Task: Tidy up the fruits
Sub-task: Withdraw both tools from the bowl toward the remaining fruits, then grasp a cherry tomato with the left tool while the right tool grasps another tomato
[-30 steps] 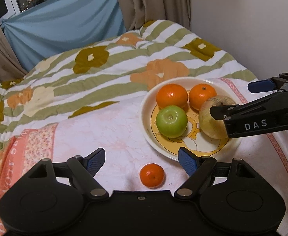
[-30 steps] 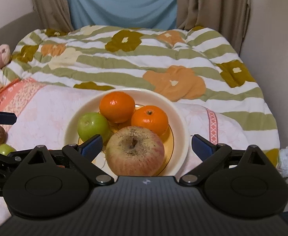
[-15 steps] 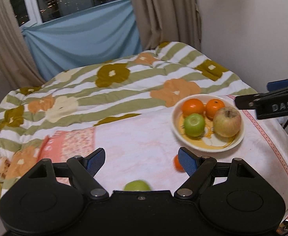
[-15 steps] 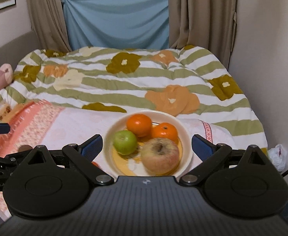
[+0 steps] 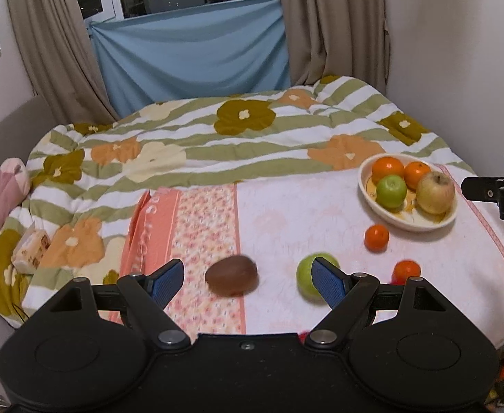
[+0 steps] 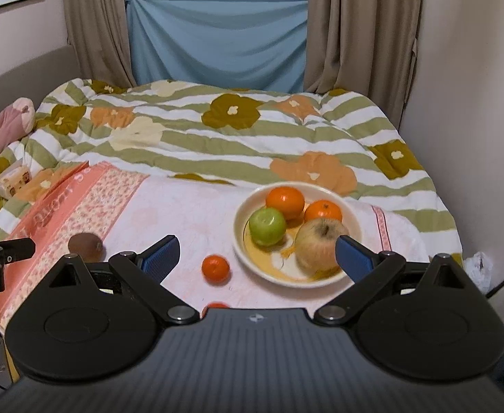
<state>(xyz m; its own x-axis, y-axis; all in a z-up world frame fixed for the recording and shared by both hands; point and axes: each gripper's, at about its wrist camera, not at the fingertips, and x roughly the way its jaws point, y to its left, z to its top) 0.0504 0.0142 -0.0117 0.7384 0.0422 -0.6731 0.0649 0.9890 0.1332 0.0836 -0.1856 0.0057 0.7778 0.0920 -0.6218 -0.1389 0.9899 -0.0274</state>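
A white bowl point(image 5: 382, 208) point(image 6: 241, 258) on the pink cloth holds two oranges point(image 5: 387, 168), a green apple point(image 5: 391, 191) point(image 6: 267, 226) and a yellowish apple point(image 5: 436, 192) point(image 6: 320, 242). Loose on the cloth lie a brown kiwi point(image 5: 232, 274) point(image 6: 86, 245), a green apple point(image 5: 305, 277), a small mandarin point(image 5: 376, 237) point(image 6: 215, 267) and a second mandarin point(image 5: 406, 271) near the front edge. My left gripper point(image 5: 248, 280) is open and empty, above the kiwi and the loose green apple. My right gripper point(image 6: 257, 253) is open and empty, pulled back from the bowl.
The cloth lies on a bed with a green-striped flowered quilt point(image 5: 238, 137). A pink plush toy point(image 5: 0, 192) and a tissue pack point(image 5: 31, 247) lie at the left. A wall stands close on the right, curtains and a blue sheet at the back.
Both grippers have pulled back and up from the bowl. The left view swung left, so the kiwi, the loose green apple and a second mandarin came into sight.
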